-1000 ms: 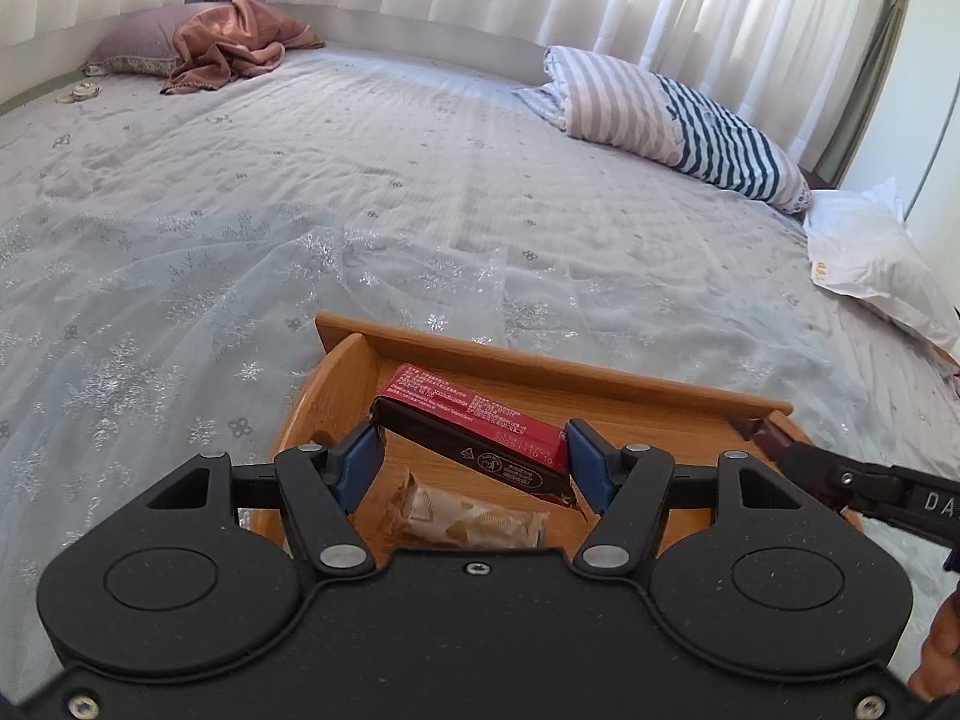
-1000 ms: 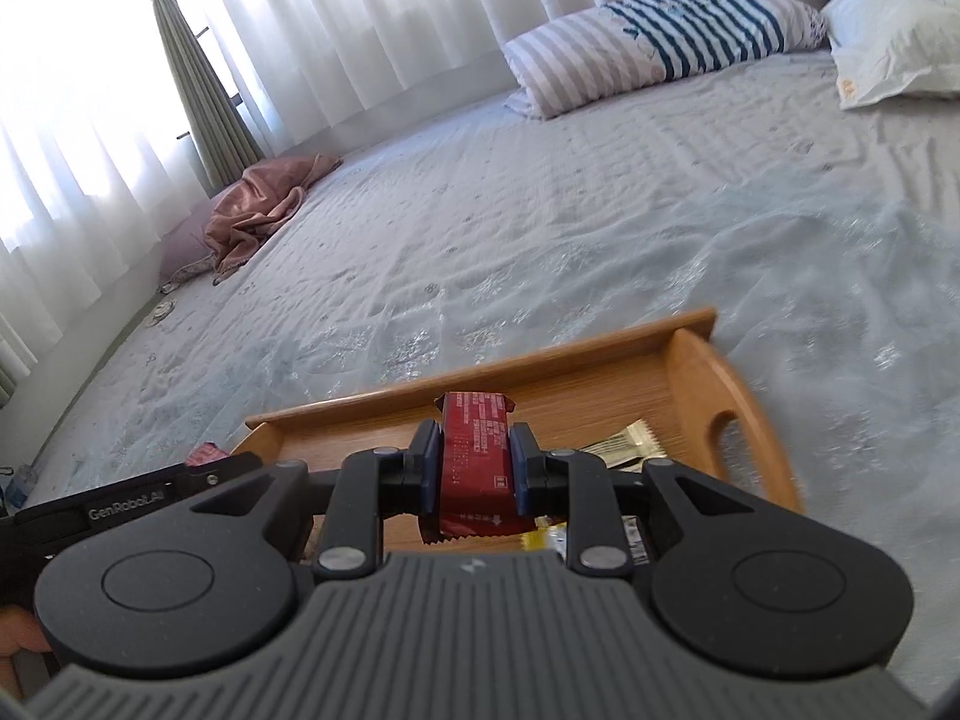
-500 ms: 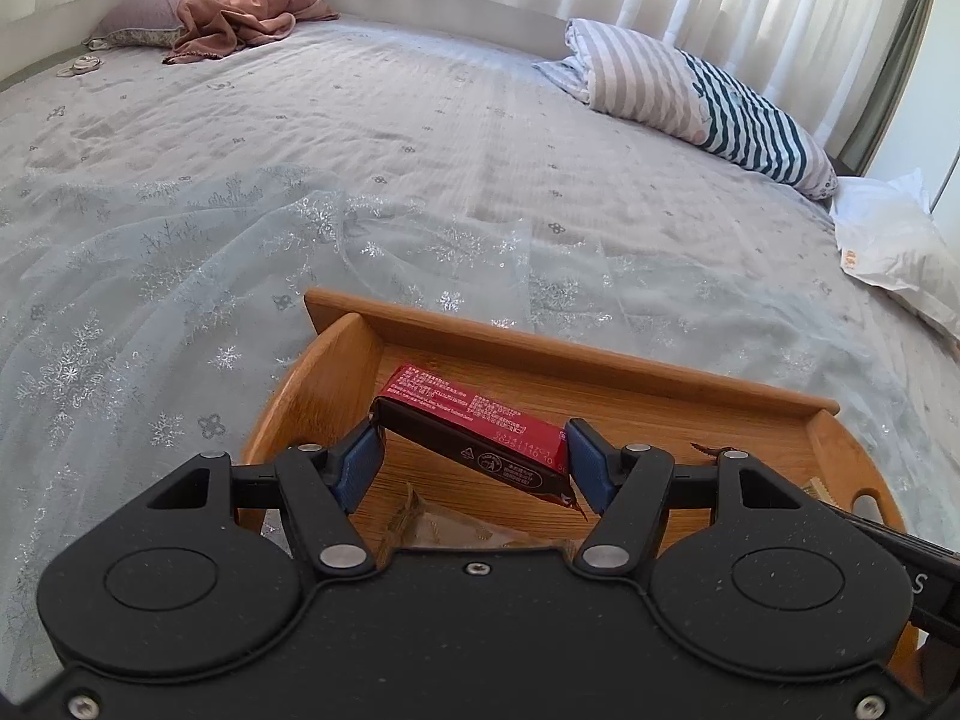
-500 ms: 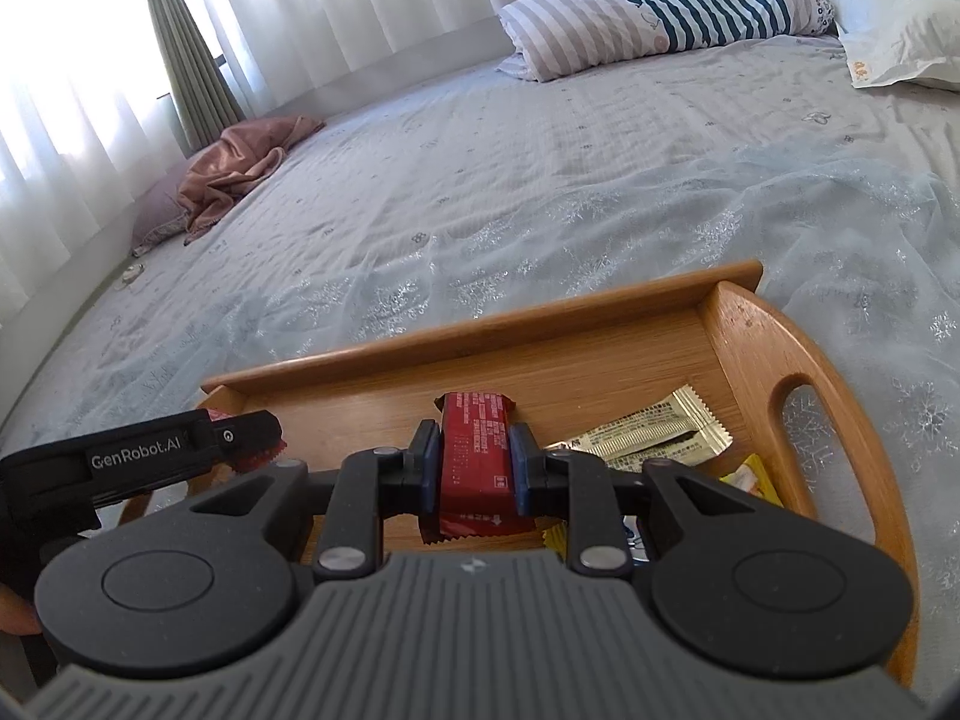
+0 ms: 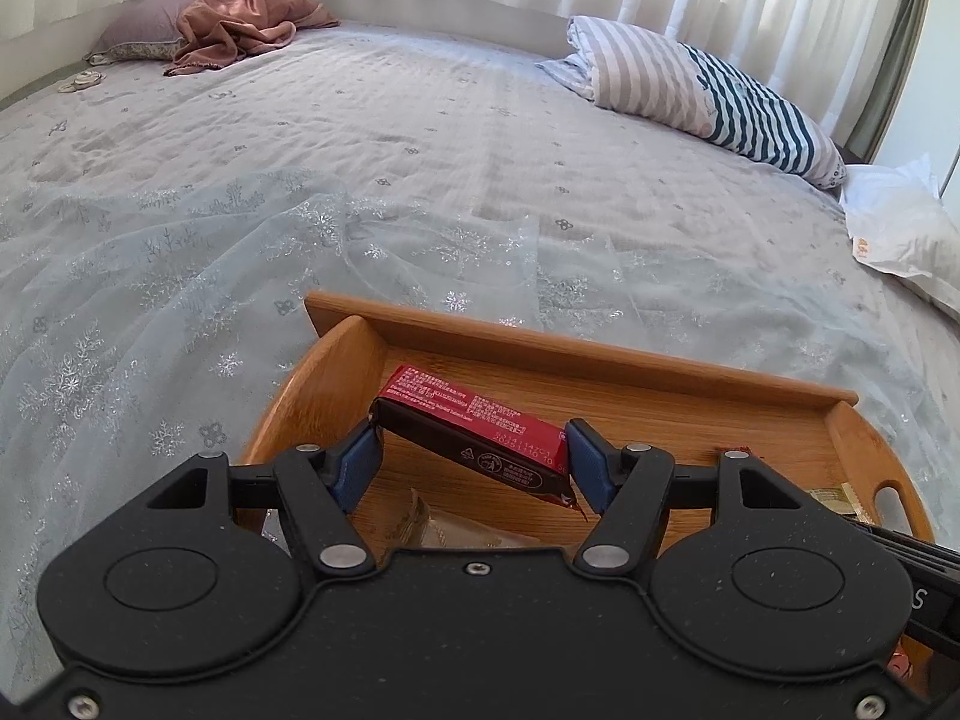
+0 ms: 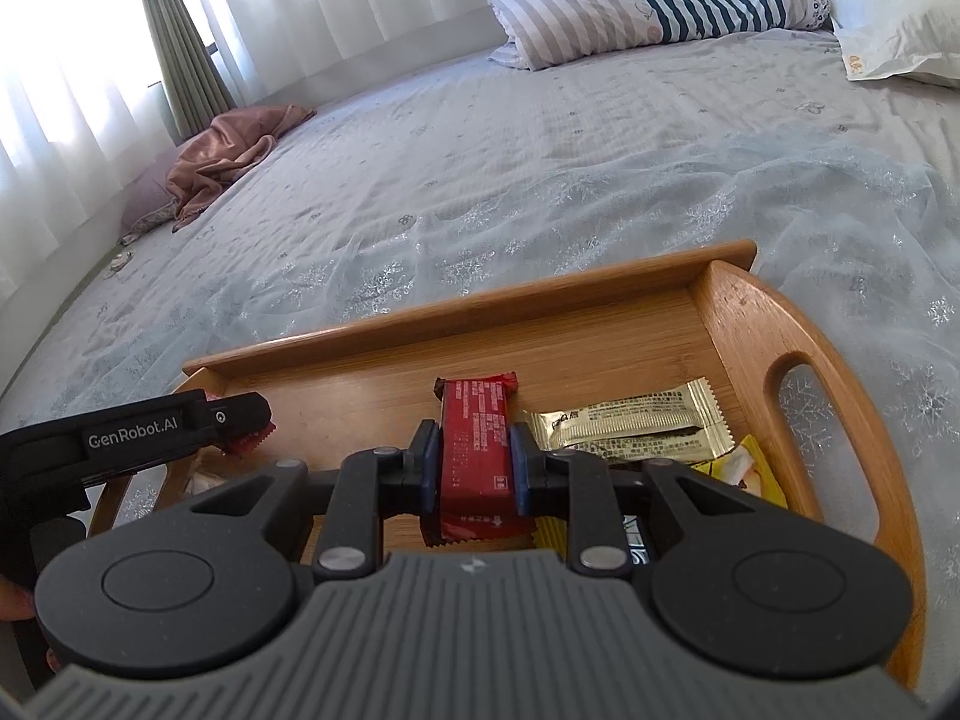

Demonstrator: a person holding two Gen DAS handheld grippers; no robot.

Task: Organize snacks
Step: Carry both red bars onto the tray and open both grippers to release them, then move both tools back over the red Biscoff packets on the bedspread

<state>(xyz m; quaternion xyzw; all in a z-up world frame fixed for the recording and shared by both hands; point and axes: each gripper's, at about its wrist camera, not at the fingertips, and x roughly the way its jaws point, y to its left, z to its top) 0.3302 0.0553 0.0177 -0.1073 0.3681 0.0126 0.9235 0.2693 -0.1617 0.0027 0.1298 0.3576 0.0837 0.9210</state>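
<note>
Both pairs of jaws are clamped on red snack bars above the wooden tray [image 5: 600, 354]. The left gripper [image 5: 471, 459] pinches its red bar [image 5: 474, 435] by the two ends, the bar lying crosswise and tilted, its right end lower. The right gripper [image 6: 474, 468] squeezes the other red bar [image 6: 477, 450] by its long sides, the bar pointing away from the camera. On the tray floor to the right lie a gold wrapper [image 6: 630, 423] and a yellow packet [image 6: 750, 471]. Under the left gripper sits a crinkled clear wrapper [image 5: 444, 531], its contents hard to make out. The tray rests on the bed [image 5: 420, 180].
</note>
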